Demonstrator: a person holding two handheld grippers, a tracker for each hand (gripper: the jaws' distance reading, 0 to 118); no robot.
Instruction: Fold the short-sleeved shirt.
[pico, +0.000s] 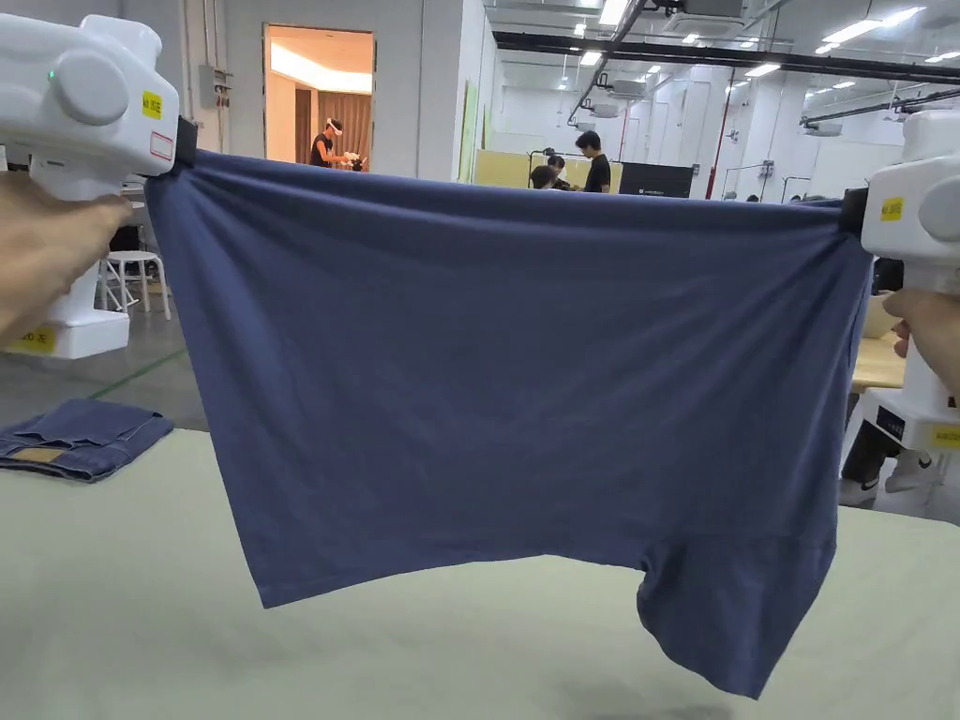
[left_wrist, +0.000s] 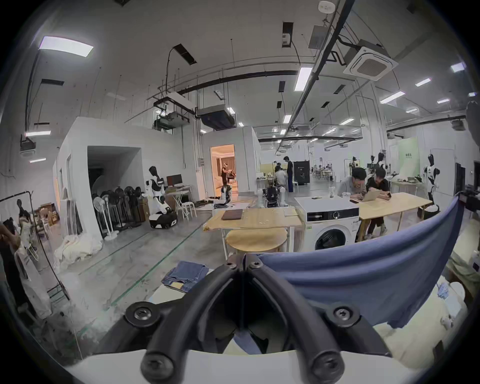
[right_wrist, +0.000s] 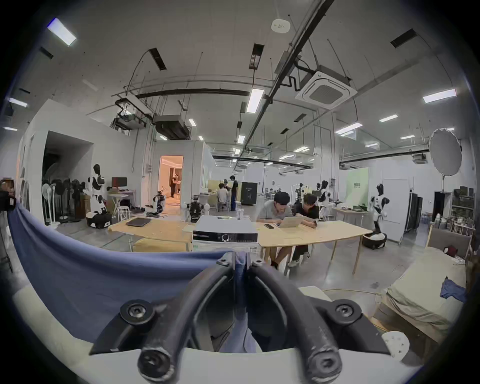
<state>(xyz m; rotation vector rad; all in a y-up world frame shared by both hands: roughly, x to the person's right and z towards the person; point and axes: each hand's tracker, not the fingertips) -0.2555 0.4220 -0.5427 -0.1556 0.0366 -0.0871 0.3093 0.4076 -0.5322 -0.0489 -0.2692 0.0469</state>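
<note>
From the head view, we hold the navy-blue, soft-knit short-sleeved shirt (pico: 506, 394) stretched in the air above the pale green cloth-covered table (pico: 112, 600). We judge the folding to be at an early stage: the shirt hangs as one spread panel, one short sleeve drooping at its lower right, with no crease laid on the table yet, so the lay-down and every fold appear to remain. Our white left gripper (pico: 183, 145) pinches the shirt's top left corner, and our white right gripper (pico: 851, 211) pinches the top right corner; the upper edge runs taut between them. A folded pair of blue denim jeans (pico: 80, 436) lies at the table's far left, well apart from the shirt.

In the left gripper view, the left gripper (left_wrist: 243, 261) has its black jaws closed together on a gathered bit of the shirt (left_wrist: 363, 272), which sweeps away to the right towards the other hand.

In the right gripper view, the right gripper (right_wrist: 240, 259) is likewise clamped, blue fabric showing between the jaws, and the shirt (right_wrist: 91, 272) runs off to the left, hanging below the tool.
</note>
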